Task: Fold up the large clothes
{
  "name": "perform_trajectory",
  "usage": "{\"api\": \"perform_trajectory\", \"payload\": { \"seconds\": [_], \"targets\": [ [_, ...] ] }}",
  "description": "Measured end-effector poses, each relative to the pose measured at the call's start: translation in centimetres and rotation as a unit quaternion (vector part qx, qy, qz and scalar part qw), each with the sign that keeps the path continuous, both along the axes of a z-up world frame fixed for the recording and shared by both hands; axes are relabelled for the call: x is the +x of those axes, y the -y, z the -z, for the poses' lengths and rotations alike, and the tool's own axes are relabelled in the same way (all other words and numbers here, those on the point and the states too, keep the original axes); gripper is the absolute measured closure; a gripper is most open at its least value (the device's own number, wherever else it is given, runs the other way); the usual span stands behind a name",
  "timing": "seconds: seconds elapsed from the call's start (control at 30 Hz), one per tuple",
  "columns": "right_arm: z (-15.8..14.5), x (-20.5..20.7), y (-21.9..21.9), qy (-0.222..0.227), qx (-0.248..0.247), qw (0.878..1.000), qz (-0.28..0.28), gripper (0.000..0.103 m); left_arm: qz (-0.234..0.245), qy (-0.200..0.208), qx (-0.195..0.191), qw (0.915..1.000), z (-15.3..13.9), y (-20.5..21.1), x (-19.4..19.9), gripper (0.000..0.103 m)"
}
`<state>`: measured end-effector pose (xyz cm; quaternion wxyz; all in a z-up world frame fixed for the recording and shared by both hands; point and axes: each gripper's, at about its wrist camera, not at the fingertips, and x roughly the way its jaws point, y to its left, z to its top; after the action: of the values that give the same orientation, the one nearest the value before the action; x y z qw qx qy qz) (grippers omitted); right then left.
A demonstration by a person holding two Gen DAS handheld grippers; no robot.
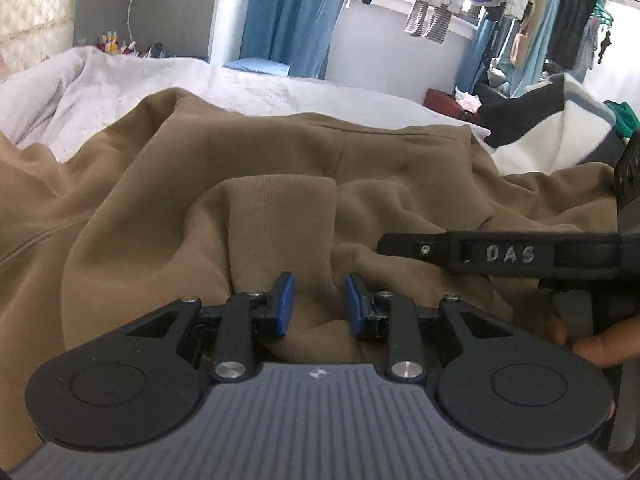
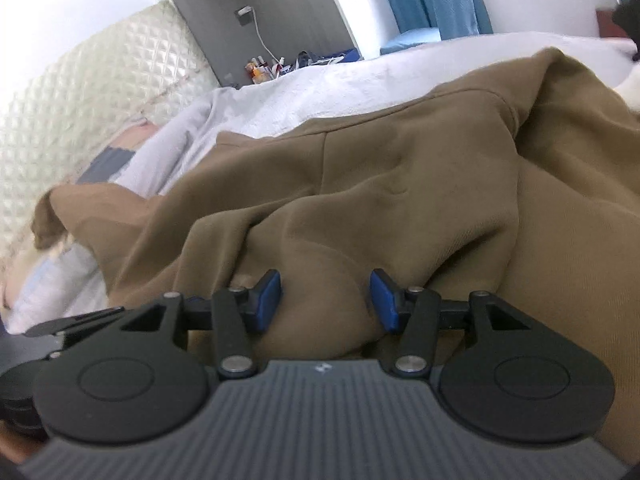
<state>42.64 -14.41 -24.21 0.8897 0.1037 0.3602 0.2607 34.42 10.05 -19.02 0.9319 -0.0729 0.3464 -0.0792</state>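
Observation:
A large brown garment (image 1: 248,152) lies rumpled across a white bed (image 1: 120,80). My left gripper (image 1: 320,304) sits low over its near part, its blue pads pressed on a bunched fold of the brown cloth. From the right, one of the right gripper's black fingers (image 1: 500,254) reaches in just above the cloth, with a hand (image 1: 600,348) behind it. In the right wrist view my right gripper (image 2: 326,300) holds a thicker bulge of the same garment (image 2: 400,168), with creases running out from the pads. A black finger (image 2: 68,326) of the left gripper shows at the lower left.
A padded headboard (image 2: 60,100) stands at the bed's left end. A black and white piece of clothing (image 1: 552,128) lies at the bed's right. Behind are blue curtains (image 1: 280,12), hanging clothes (image 1: 560,8) and a bedside spot with small bottles (image 1: 114,42).

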Motion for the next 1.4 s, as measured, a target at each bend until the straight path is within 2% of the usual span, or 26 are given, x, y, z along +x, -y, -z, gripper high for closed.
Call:
{"api": "perform_trajectory", "payload": {
  "seconds": [0.23,0.3,0.4,0.6,0.73,0.8,0.87,0.93,1.0,1.1,1.23,1.4],
  "targets": [
    [-1.0,-0.2,0.0,0.001,-0.012,1.0,-0.002,0.051,0.027,0.022,-0.017,0.9993,1.1,-1.3,0.2,0.069],
    [-2.5,-0.5,1.2,-0.007,-0.005,1.0,0.003,0.051,0.025,0.026,-0.021,0.9991,0.9,-1.3,-0.2,0.069],
    [-5.5,-2.1,3.6,0.017,-0.015,1.0,0.02,0.051,0.007,0.029,-0.026,0.9992,0.0,-1.3,-0.9,0.068],
    [-11.6,-6.0,12.3,0.071,-0.043,0.995,0.055,0.051,-0.011,0.039,-0.004,0.9992,-2.3,-0.4,-3.4,0.05],
    [-13.7,-7.6,20.2,0.074,-0.05,0.99,0.111,0.05,-0.02,0.047,0.017,0.9986,-3.6,0.3,-5.3,0.047],
    [-14.2,-8.3,25.0,0.073,-0.066,0.984,0.15,0.05,-0.032,0.049,0.01,0.9982,-3.9,0.2,-6.4,0.043],
    [-13.8,-8.7,29.2,0.06,-0.082,0.976,0.19,0.049,-0.048,0.042,-0.004,0.9979,-4.0,-0.1,-7.2,0.042],
    [-13.0,-8.7,32.8,0.047,-0.094,0.969,0.222,0.03,-0.058,0.039,-0.012,0.9975,-4.2,-0.3,-7.7,0.042],
    [-11.3,-8.3,36.0,0.026,-0.119,0.961,0.247,0.024,-0.067,0.04,-0.008,0.9969,-4.5,-0.2,-8.1,0.042],
    [-8.6,-6.8,38.5,-0.017,-0.149,0.955,0.257,0.023,-0.083,0.044,-0.008,0.9956,-5.1,0.1,-8.8,0.042],
    [-6.1,-5.7,39.4,-0.004,-0.197,0.948,0.251,0.024,-0.11,0.049,-0.016,0.9927,-5.9,0.2,-10.2,0.042],
    [-2.7,-3.5,39.1,-0.016,-0.234,0.951,0.202,0.024,-0.13,0.036,-0.034,0.9902,-5.8,0.0,-11.0,0.042]
  ]
}}
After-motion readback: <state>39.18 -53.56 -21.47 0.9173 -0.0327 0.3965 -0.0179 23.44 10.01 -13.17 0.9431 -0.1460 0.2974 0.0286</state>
